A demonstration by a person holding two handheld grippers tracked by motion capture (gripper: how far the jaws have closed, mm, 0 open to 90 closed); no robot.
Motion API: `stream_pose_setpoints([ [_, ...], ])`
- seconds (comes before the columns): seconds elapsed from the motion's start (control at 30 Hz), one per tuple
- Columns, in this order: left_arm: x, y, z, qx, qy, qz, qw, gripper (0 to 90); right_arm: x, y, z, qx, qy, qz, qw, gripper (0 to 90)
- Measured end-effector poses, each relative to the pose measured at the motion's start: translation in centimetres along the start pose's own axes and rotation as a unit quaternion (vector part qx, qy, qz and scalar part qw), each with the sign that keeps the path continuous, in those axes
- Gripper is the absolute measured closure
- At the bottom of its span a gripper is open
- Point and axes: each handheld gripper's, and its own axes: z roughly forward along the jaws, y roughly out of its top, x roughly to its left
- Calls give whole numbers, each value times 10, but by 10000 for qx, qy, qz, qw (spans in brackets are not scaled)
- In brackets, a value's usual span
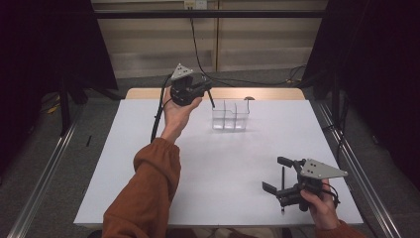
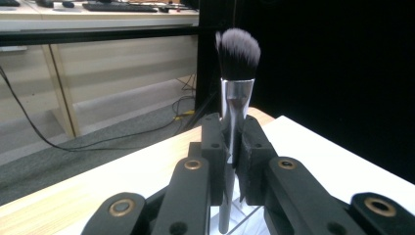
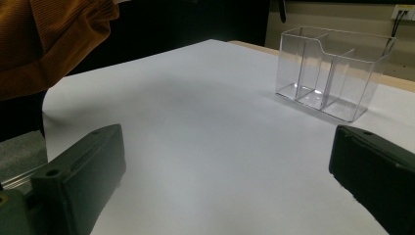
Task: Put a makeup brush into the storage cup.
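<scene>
step: left gripper [image 1: 210, 94] fingers clamp makeup brush [image 2: 237, 73] beside clear organizer [image 1: 231, 115] | right gripper [image 1: 277, 174] fingers spread, empty, well short of organizer | next: likely lower handle into a compartment

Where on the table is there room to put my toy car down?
The white table is bare between the clear organizer and the right gripper. The far edge is crowded: there the left gripper holds a makeup brush beside the organizer.
</scene>
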Motion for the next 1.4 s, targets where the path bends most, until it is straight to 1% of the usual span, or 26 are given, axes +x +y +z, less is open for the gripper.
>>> stream_pose_setpoints([
  [0.03, 0, -1, 1, -11, -8, -18, 10000, 837, 0, 0, 0, -4, 25, 4, 10000, 0],
  [0.07, 0, -1, 2, 16, 20, 9, 10000, 837, 0, 0, 1, -1, 27, 1, 10000, 0],
  [0.17, -1, -2, 5, 48, -9, 3, 10000, 837, 0, -1, 1, 9, 43, -8, 10000, 0],
  [0.27, -6, 0, 8, 82, -66, 105, 9999, 837, 0, -1, 1, 19, 31, 2, 10000, 0],
  [0.33, -7, -1, 11, 120, -50, 138, 9998, 836, 0, -1, 1, 19, 25, 1, 10000, 0],
  [0.47, -5, -7, 16, 273, 52, 140, 9995, 837, 1, -1, 1, 3, 54, -15, 10000, 0],
  [0.7, -6, -11, 22, 375, -6, 157, 9992, 836, 0, -1, 1, 21, 21, -16, 10000, 0],
  [0.93, -3, -19, 28, 574, 38, 86, 9983, 836, 0, -1, 0, -8, 36, -12, 10000, 0],
  [1.03, 0, -22, 29, 608, 75, 24, 9981, 836, 0, -1, 0, -13, 33, -15, 10000, 0],
  [1.17, 1, -24, 28, 618, 39, 30, 9981, 836, 0, -1, 0, -10, 36, -5, 10000, 0],
  [1.27, 2, -25, 28, 659, 61, 17, 9978, 836, 0, -1, 0, -5, 41, -1, 10000, 0],
  [1.3, 3, -26, 28, 637, 62, -35, 9979, 835, 0, -1, 0, -4, 36, -2, 10000, 0],
  [1.33, 3, -27, 28, 645, 60, -43, 9979, 835, 0, -1, 0, -8, 37, -4, 10000, 0],
  [1.4, 2, -28, 29, 703, 52, -25, 9975, 835, 0, -1, 0, -2, 37, -2, 10000, 0],
])
